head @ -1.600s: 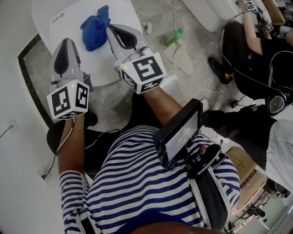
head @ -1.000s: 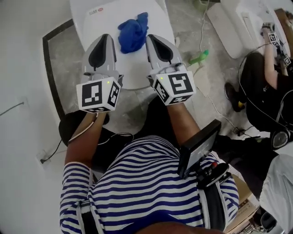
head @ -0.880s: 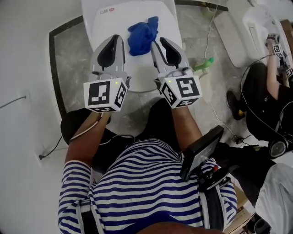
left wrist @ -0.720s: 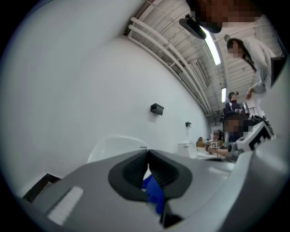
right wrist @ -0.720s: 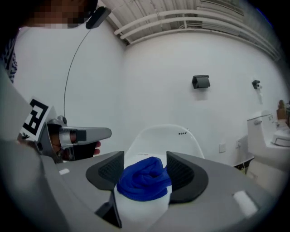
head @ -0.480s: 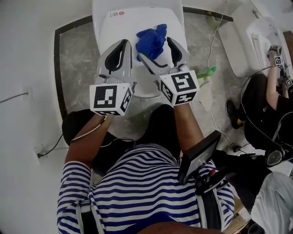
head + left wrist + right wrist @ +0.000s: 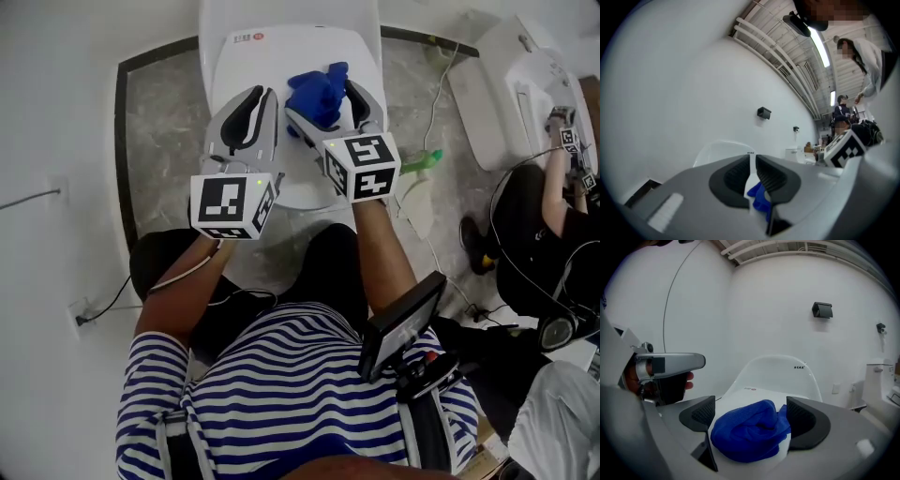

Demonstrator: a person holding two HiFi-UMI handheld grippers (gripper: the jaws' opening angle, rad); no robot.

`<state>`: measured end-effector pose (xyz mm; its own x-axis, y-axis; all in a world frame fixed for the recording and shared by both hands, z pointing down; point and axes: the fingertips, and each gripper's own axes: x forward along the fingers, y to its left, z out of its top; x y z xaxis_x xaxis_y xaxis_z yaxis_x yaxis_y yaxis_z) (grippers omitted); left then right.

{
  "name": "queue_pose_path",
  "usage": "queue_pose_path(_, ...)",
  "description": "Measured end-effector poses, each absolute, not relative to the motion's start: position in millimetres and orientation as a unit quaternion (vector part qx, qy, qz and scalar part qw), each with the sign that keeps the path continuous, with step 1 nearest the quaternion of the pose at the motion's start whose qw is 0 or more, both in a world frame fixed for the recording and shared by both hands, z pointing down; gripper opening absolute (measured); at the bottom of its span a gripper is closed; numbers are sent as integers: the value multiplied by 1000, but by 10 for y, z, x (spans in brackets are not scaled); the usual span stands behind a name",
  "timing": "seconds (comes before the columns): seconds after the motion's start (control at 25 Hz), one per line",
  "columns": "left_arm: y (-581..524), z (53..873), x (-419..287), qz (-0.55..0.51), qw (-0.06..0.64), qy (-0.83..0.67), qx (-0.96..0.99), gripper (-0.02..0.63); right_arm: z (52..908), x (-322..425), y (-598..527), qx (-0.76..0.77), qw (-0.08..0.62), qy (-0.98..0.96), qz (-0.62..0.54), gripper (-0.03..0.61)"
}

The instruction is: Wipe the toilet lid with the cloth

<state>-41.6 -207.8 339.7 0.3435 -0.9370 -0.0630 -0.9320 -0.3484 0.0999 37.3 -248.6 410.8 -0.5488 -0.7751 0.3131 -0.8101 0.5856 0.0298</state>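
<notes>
A crumpled blue cloth (image 7: 317,92) lies on the closed white toilet lid (image 7: 234,75). My right gripper (image 7: 325,96) stands open with a jaw on either side of the cloth. Its jaws have just been opening, and the pads do not press on the cloth. In the right gripper view the cloth (image 7: 747,432) fills the gap of the right gripper (image 7: 751,412), with the lid (image 7: 754,393) under it. My left gripper (image 7: 258,96) hovers over the lid just left of the cloth, shut and holding nothing. The left gripper view shows the left gripper (image 7: 753,161) with the cloth (image 7: 759,199) seen through the slit.
A green spray bottle (image 7: 422,161) lies on the floor right of the toilet, beside a pale rag. A second white fixture (image 7: 511,84) stands further right, with a seated person (image 7: 544,216) and cables near it. A wall runs along the left.
Both grippers have moved forward over the toilet lid. The right gripper's jaws have opened and now stand on both sides of the blue cloth.
</notes>
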Motion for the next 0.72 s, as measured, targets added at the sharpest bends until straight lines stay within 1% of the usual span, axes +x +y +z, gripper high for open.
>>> queue_pose_path(0.28, -2085, 3367, -434, -58, 24, -570, 819, 38, 4341, 345, -2590, 439, 219, -868, 77, 480)
queue_pose_path(0.32, -2090, 3370, -439, -57, 25, -571, 819, 38, 4364, 340, -2607, 437, 229, -866, 80, 475)
queue_pose_path(0.4, -2100, 3375, -448, -57, 27, -572, 818, 38, 4397, 338, -2644, 433, 241, -864, 89, 443)
queue_pose_path(0.72, -2091, 3372, -479, -58, 29, -572, 818, 38, 4572, 345, -2758, 422, 286, -852, 119, 402)
